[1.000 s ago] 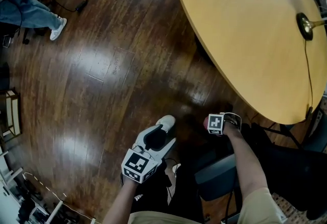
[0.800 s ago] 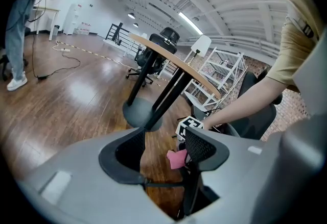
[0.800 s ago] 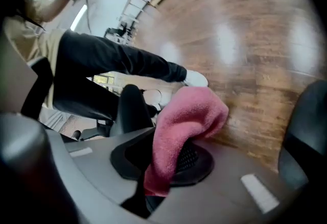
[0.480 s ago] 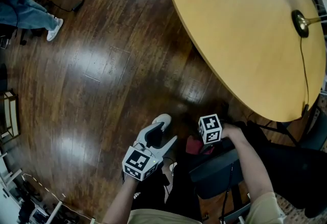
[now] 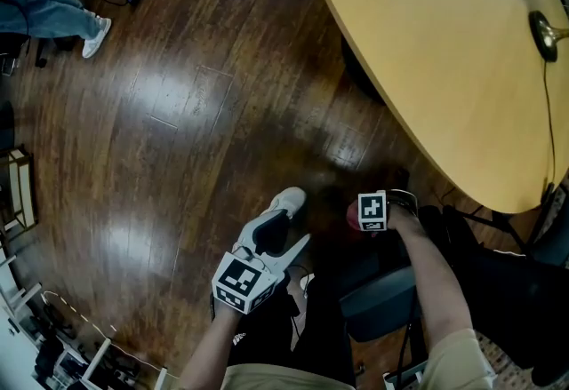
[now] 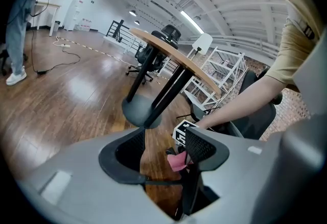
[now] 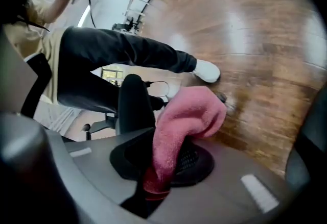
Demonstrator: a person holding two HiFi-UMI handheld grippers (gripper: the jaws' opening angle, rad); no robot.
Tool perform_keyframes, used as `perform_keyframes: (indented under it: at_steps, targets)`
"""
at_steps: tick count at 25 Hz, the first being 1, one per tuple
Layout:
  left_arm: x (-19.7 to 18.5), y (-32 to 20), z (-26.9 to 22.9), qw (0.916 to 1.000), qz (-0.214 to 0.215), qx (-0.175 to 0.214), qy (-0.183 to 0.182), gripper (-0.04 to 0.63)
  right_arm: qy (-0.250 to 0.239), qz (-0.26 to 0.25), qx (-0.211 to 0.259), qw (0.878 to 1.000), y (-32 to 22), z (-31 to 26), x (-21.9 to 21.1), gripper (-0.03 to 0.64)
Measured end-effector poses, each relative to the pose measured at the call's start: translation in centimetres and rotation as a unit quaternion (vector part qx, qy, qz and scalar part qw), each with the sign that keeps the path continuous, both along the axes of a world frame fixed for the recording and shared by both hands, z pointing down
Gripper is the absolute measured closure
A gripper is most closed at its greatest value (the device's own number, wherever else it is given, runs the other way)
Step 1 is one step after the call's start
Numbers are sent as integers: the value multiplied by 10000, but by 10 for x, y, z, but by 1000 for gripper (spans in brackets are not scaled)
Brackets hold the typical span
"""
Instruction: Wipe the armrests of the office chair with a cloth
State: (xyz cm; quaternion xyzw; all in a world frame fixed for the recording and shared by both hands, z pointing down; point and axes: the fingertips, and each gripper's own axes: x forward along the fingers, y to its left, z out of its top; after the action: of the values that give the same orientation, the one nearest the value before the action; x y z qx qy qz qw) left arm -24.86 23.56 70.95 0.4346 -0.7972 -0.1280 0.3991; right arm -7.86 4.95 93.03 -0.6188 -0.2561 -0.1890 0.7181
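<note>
- Since half a second back, right gripper (image 5: 364, 216) has slid up-frame toward the far end of the armrest (image 5: 378, 304); pink cloth (image 5: 353, 218) is now mostly tucked under the marker cube (image 5: 372, 210), only a red sliver showing.
- left gripper (image 5: 276, 242) has hardly budged, same spot over the person's knee, next to the white shoe (image 5: 289, 200).
- Right gripper view: right gripper (image 7: 162, 167) is clenched on the pink cloth (image 7: 186, 116). The cloth is pinched low between the jaws, and its free end bulges out forward over the right jaw.
- A black pad (image 7: 134, 103) sits just left of the cloth there. Can't tell whether it touches the cloth.
- Left gripper view: left gripper (image 6: 163, 149) is released, jaws well apart, nothing between them, just wood floor (image 6: 76, 100) seen through the gap.
- Same view: the pink cloth (image 6: 177, 160) shows beyond the right jaw, under the other gripper's cube.
- Head view: the person's right forearm lies along the armrest, with the office chair (image 5: 498, 290) at the bottom right.
- The near edge of the round wooden table (image 5: 427, 51) is just above the right gripper.
- A second person's legs (image 5: 44, 11) are at the top left corner of the floor.
</note>
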Motion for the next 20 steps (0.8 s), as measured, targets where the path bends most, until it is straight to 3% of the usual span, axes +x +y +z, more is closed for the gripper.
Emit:
perform_keyframes:
  at_steps: [3,5,8,10,15,20]
  targets:
    - [2,9,8,10000,-18,-53,26,359,-299,241,415,9984,-10,13,-14,549]
    - [3,12,11,9999,-31,-86,46,359,-210,811,546,9950,-6,12,-20,549]
    - [2,9,9,10000,-11,-76,19,359,-31,1598,56,9871,16,-22,-29,549]
    - [1,7,6,10000,15,-55,-11,360,-118,1843,-464,9817,34,-56,-36,549]
    - [-2,-3,0,10000,51,20,-69,360,-724,1243,-1177,9826,40,-118,-46,549]
    - [9,-16,-11,9997,214,55,-100,360,-770,782,-1594,9811,31,-154,-41,549]
